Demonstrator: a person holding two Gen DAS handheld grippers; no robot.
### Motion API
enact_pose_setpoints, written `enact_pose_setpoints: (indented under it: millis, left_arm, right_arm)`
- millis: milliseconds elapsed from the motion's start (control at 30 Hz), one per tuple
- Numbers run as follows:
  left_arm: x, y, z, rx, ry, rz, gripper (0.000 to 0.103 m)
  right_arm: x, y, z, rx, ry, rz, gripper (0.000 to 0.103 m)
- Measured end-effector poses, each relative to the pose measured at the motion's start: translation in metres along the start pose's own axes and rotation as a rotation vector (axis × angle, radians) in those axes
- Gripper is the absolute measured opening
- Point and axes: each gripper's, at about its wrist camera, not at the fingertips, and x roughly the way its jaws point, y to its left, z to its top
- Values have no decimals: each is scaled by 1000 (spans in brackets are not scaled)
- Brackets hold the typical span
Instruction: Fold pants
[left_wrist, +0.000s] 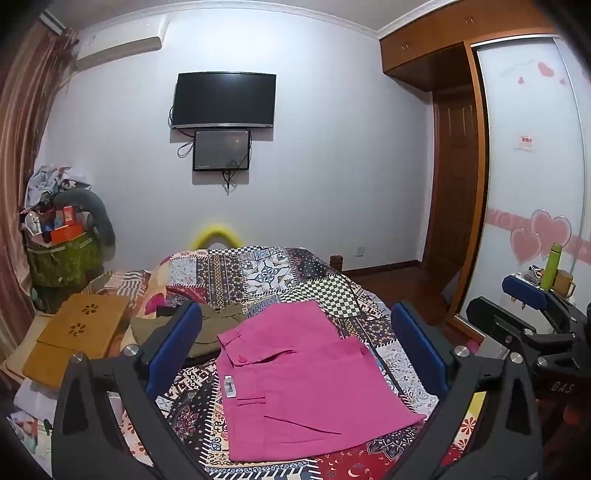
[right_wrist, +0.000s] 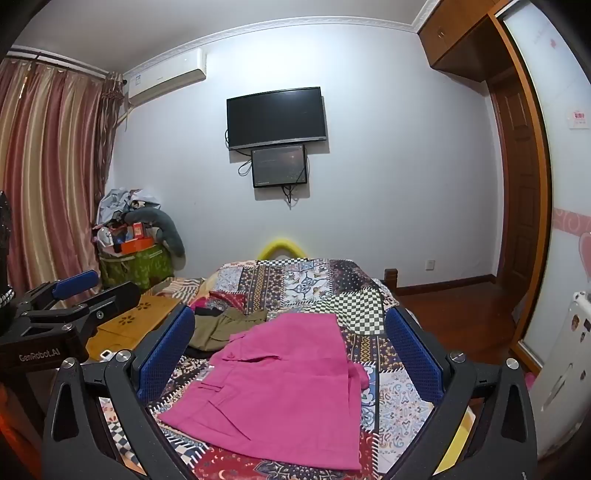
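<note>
Pants (left_wrist: 306, 380) folded flat on quilt (left_wrist: 258, 269) — both tools spread apart, holding nothing.

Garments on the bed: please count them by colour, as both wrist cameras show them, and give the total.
Pink: 1, the pink pants, lying folded on the patchwork quilt.
Olive: 1, the olive garment, bunched up behind them.
Total: 2. Both grippers are open and hold nothing.

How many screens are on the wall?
2. A big black TV hangs high on the wall, and a smaller dark screen hangs right under it. Both are switched off or dark.
</note>
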Motion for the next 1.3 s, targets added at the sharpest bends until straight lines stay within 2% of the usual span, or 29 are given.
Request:
enact_pose_setpoints:
  millis: [1300]
  left_arm:
    - [4, 2, 0, 12, -6, 2, 103]
  right_arm:
    - [4, -4, -2, 5, 5, -6, 103]
